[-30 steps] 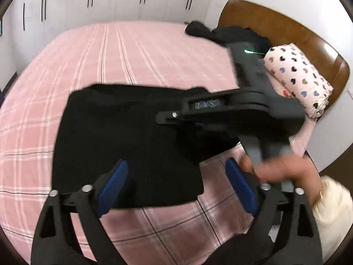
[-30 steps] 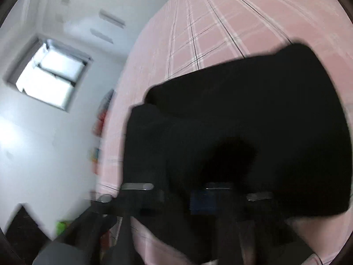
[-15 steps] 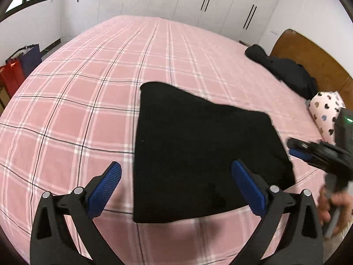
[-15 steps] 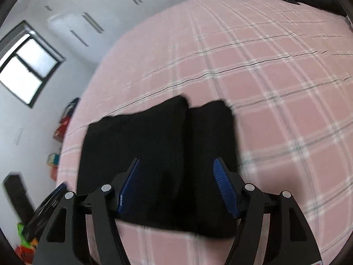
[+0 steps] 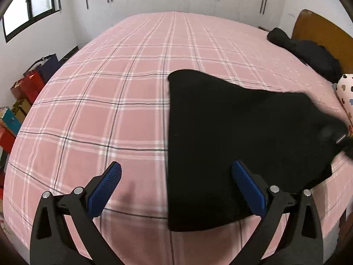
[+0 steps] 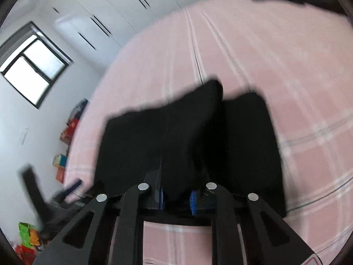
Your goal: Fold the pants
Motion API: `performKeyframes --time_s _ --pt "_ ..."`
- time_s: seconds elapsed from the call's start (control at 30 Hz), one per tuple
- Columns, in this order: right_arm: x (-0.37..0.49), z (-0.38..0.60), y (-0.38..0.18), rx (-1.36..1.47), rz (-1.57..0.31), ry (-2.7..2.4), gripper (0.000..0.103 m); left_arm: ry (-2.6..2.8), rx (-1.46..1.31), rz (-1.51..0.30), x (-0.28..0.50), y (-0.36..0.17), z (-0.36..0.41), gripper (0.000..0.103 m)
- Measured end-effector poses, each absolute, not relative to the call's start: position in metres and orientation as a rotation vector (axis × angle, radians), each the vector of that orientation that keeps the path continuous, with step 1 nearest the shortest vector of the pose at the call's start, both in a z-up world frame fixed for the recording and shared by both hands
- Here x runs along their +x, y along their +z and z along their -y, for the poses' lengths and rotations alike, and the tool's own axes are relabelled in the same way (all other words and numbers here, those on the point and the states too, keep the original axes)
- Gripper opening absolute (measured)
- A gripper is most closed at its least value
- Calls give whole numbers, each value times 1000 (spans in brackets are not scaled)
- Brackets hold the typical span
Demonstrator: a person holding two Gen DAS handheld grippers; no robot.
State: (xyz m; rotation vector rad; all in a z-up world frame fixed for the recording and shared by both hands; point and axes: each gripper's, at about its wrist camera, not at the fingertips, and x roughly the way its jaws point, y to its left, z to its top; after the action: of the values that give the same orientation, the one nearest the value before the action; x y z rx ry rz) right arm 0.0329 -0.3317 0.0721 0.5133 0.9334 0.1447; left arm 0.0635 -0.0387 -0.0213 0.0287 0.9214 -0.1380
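The black pants (image 5: 231, 137) lie folded on the pink plaid bed (image 5: 110, 101). My left gripper (image 5: 176, 190) is open and empty above the pants' near left edge. In the right wrist view my right gripper (image 6: 176, 198) is shut on a raised fold of the pants (image 6: 187, 137), near their edge. The right gripper also shows blurred at the far right of the left wrist view (image 5: 340, 140), at the pants' right edge.
A dark heap of clothes (image 5: 308, 53) lies by the wooden headboard (image 5: 324, 37). A heart-print pillow (image 5: 346, 90) sits at the right edge. Boxes and bags (image 5: 24, 88) stand on the floor left of the bed. Wardrobes line the far wall.
My right gripper was open over the pants and has shut on a fold of them. My left gripper has swung left, so the pants sit further right in its view.
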Motion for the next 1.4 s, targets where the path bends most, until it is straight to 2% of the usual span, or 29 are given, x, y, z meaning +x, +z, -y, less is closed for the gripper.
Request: performKeyframes --time_s 0.1,0.2,0.27,0.37,0.43,0.5,0.57,0.63,0.67,0.83,0.97,1.0,1.03,1.07,1.13,1.3,1.37,1.4 --pt "22 337 102 419 -873 105 15 -149 6 -909 63 -20 35 98" --pt "21 343 66 341 -961 3 15 -162 17 -917 65 -23 38 98" --pt "21 342 22 303 -1048 -47 21 -175 26 -924 65 -26 41 98" --pt "18 341 28 324 -1003 -47 27 -160 55 -913 64 -28 44 98" --pt "17 348 39 362 -992 -50 28 -158 42 -913 65 -26 41 98" --pt "16 353 52 407 -955 -52 37 -170 -9 -891 65 -20 33 98" --pt "10 366 66 458 -905 -56 72 -192 -88 -877 65 -13 20 98" --pt "8 374 68 452 -888 -72 83 -207 -165 -926 72 -19 9 98" --pt "11 376 63 432 -906 -90 84 -217 -220 -975 79 -27 2 98" --pt "30 393 17 589 -1076 -16 84 -323 -521 -1151 100 -67 -15 98" --pt "37 391 -9 707 -1065 32 87 -382 -505 -1154 108 -71 -3 98" --pt "38 389 -9 701 -1059 30 82 -415 -498 -1155 111 -72 3 93" --pt "40 385 -7 703 -1060 47 55 -452 -488 -1151 113 -72 10 63" --pt "40 383 -4 733 -1059 67 46 -514 -486 -1153 116 -71 17 43" --pt "40 379 12 732 -1043 70 40 -505 -496 -1159 119 -67 18 35" --pt "33 335 98 665 -929 240 39 -513 -500 -1016 103 8 -15 33" --pt "25 314 117 614 -906 279 40 -493 -482 -986 90 31 -39 34" --pt "22 306 115 597 -907 278 42 -464 -459 -991 84 32 -46 39"
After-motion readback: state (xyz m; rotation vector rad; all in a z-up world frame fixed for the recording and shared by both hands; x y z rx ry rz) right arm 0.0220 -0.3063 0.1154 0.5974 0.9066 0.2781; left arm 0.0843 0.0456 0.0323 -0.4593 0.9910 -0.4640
